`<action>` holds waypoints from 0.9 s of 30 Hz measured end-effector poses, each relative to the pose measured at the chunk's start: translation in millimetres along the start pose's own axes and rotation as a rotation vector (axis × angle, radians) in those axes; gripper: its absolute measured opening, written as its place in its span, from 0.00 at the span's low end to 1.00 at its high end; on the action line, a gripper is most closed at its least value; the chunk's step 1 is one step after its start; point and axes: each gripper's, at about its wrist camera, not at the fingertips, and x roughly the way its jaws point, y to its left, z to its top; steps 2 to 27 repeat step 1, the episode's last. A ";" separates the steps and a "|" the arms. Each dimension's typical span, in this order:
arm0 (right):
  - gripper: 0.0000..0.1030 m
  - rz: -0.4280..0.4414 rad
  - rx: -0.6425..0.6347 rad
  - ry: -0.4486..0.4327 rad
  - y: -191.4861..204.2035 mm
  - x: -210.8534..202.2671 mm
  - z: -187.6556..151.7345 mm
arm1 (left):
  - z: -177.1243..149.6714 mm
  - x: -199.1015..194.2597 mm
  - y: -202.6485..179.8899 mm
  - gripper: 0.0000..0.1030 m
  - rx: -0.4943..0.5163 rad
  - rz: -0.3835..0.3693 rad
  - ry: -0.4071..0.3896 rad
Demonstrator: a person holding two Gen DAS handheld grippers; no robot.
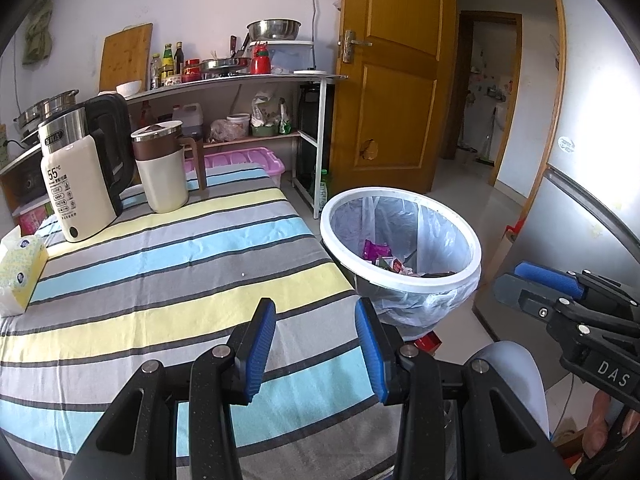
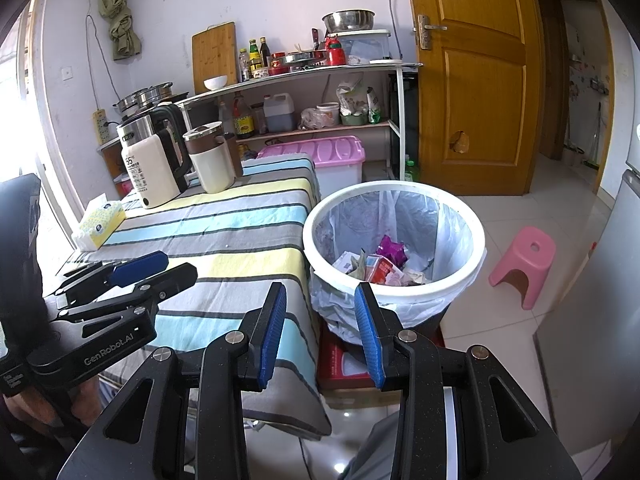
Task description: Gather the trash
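Observation:
A white-rimmed trash bin point(image 1: 420, 281) point(image 2: 400, 297) with a clear plastic liner stands on the floor at the right edge of the striped table point(image 1: 180, 264) point(image 2: 240, 232). Crumpled wrappers lie at its bottom, among them a purple one point(image 1: 374, 249) point(image 2: 390, 249). My left gripper point(image 1: 316, 312) hovers over the table's near right corner, open, nothing between its blue pads. My right gripper point(image 2: 320, 292) hangs just in front of the bin's near rim, open and empty too. Each gripper also shows in the other's view: the right gripper point(image 1: 508, 279) at the right edge, the left gripper point(image 2: 178, 264) at the left.
On the table's far end stand an electric kettle point(image 1: 80, 184), a cream jug point(image 1: 162, 168) and a tissue box point(image 1: 20, 268). A red box point(image 2: 344, 360) lies under the bin. A pink stool point(image 2: 524, 264) sits on the tiled floor, and a kitchen shelf point(image 2: 304, 76) and wooden door point(image 2: 472, 80) stand behind.

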 end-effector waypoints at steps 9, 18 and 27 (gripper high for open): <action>0.36 0.000 0.000 0.000 0.0 0.6 0.1 | 0.1 0.1 -0.7 0.40 0.002 0.000 0.001; 0.36 0.000 0.000 0.000 0.0 0.6 0.1 | 0.1 0.1 -0.7 0.40 0.002 0.000 0.001; 0.36 0.000 0.000 0.000 0.0 0.6 0.1 | 0.1 0.1 -0.7 0.40 0.002 0.000 0.001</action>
